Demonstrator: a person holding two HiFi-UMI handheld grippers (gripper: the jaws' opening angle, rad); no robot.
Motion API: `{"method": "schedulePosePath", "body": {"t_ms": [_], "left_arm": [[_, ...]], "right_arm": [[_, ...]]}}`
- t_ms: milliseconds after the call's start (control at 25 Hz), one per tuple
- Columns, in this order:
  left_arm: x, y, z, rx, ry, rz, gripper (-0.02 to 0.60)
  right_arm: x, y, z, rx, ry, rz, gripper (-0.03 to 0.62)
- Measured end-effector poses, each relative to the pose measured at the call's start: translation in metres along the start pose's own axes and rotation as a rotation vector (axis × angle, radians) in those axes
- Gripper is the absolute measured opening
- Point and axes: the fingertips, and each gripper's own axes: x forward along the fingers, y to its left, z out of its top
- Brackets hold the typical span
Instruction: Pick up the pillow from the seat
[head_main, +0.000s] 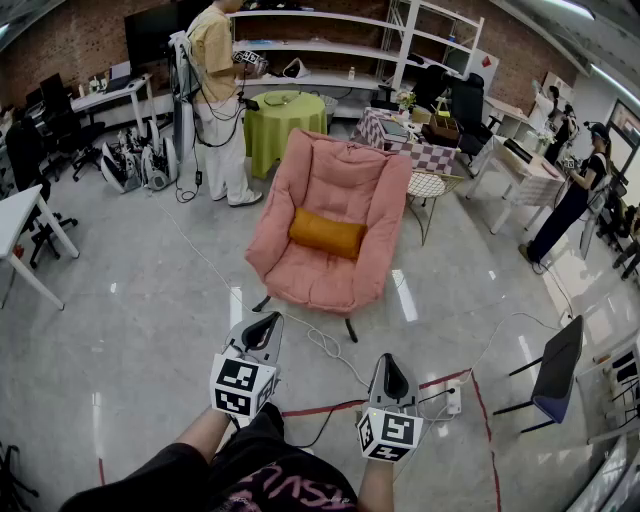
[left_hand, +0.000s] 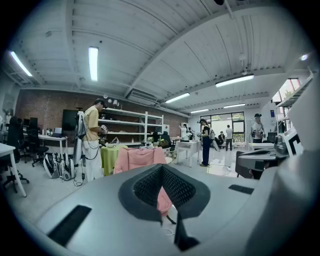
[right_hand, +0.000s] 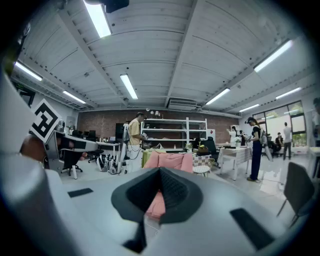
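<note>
An orange pillow (head_main: 327, 233) lies across the seat of a pink armchair (head_main: 345, 170) in the middle of the room. My left gripper (head_main: 265, 319) and right gripper (head_main: 389, 363) hang side by side over the floor, well short of the chair and pointing towards it. Both are shut with nothing between the jaws. In the left gripper view the closed left gripper (left_hand: 161, 170) covers most of the armchair (left_hand: 137, 158); only its back and a strip of pink show. In the right gripper view the right gripper (right_hand: 160, 172) likewise hides the seat of the armchair (right_hand: 172, 161). Neither gripper view shows the pillow.
Cables (head_main: 330, 350) and a power strip (head_main: 453, 400) lie on the floor between me and the chair. A white wire side table (head_main: 432, 187) stands at the chair's right, a green-draped table (head_main: 278, 120) and a person in yellow (head_main: 222, 90) behind. A dark chair (head_main: 555, 372) stands right.
</note>
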Motion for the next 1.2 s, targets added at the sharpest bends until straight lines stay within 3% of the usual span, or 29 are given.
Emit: {"method": "schedulePosePath", "body": {"t_ms": [720,1200], "left_arm": [[0.002,0.013,-0.011,-0.017,0.015,0.020,0.009],[0.051,0.052,-0.021,-0.028,0.060,0.025,0.009]], "right_arm": [[0.009,0.003,-0.002,0.015,-0.037,0.009,0.020],[0.073,0.003,-0.006,0.049,-0.024,0.025,0.020]]}}
